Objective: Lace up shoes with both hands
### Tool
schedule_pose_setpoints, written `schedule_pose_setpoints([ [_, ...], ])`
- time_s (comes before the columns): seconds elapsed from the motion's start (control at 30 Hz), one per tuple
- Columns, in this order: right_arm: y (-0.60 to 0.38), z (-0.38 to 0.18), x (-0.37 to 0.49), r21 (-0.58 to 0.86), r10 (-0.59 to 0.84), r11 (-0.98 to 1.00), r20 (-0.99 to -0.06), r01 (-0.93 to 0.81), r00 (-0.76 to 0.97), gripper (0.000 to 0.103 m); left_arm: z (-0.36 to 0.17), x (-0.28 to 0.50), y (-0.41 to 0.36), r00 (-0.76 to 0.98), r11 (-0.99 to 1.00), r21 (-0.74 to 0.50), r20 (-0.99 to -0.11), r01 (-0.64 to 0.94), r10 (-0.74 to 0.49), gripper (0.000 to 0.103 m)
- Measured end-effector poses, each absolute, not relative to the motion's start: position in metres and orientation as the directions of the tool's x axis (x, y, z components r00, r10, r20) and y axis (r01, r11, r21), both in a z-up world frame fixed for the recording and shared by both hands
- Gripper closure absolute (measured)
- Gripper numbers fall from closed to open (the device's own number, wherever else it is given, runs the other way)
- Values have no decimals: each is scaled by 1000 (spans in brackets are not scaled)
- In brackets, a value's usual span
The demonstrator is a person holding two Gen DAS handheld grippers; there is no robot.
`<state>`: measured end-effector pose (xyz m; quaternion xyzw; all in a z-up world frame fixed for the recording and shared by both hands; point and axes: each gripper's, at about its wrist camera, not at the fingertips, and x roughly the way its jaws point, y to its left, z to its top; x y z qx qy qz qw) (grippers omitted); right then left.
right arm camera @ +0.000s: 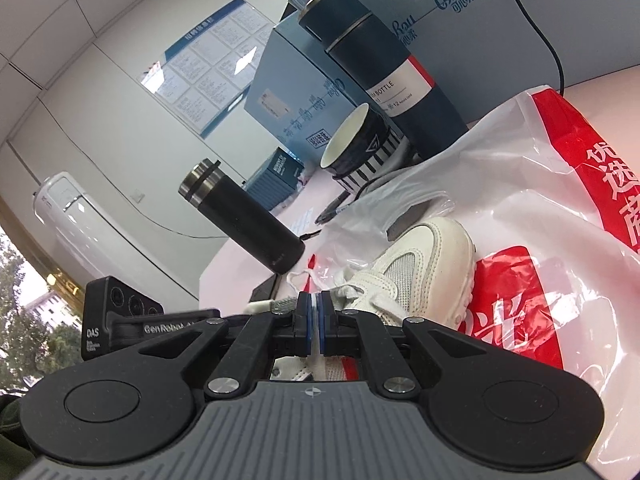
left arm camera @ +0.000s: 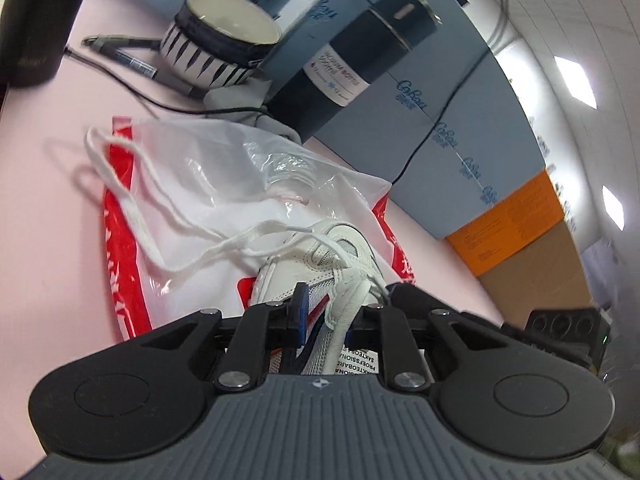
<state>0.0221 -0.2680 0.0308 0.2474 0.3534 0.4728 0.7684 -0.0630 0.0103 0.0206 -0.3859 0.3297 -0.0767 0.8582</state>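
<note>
The left gripper (left arm camera: 325, 312), tilted down over the one white leather sneaker (left arm camera: 320, 276), has its jaws clamped on the shoe's white eyelet flap (left arm camera: 344, 300), while the right gripper (right arm camera: 315, 308), nearly level, is closed tight on a flat white lace (right arm camera: 317, 322). The sneaker lies on a crinkled red-and-white plastic bag (right arm camera: 540, 216) on the pink tabletop (left arm camera: 52, 152). Beyond stand two dark flasks (right arm camera: 384, 68), one striped cup (left arm camera: 216, 44) and blue cartons (left arm camera: 460, 128) walling the far edge; bare table lies beside the bag.

Bright, even light from rectangular white ceiling panels (left arm camera: 574, 80); glare on the crinkled white-and-red plastic bag (right arm camera: 540, 216); fisheye bending and slight blur at edges.
</note>
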Motion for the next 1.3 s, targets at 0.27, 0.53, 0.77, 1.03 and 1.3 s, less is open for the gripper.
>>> schedule_pose_setpoints([
  [0.27,-269,23,19,730,896,438,-307,-525,320,99,13,-61,20,759,603,-778,-496,-174,-421,88],
  [0.53,-270,21,20,767,891,435,-289,-472,351,99,14,-61,20,755,608,-775,-500,-171,-424,88],
  [0.77,-265,22,20,753,884,456,-318,-475,343,99,13,-61,20,756,606,-777,-498,-171,-425,88],
  [1.03,-263,20,20,745,879,468,-337,-476,337,99,13,-61,20,755,606,-777,-498,-171,-426,88],
  [1.3,-261,20,20,749,882,462,-330,-475,337,99,12,-60,20,758,605,-778,-496,-172,-423,88],
])
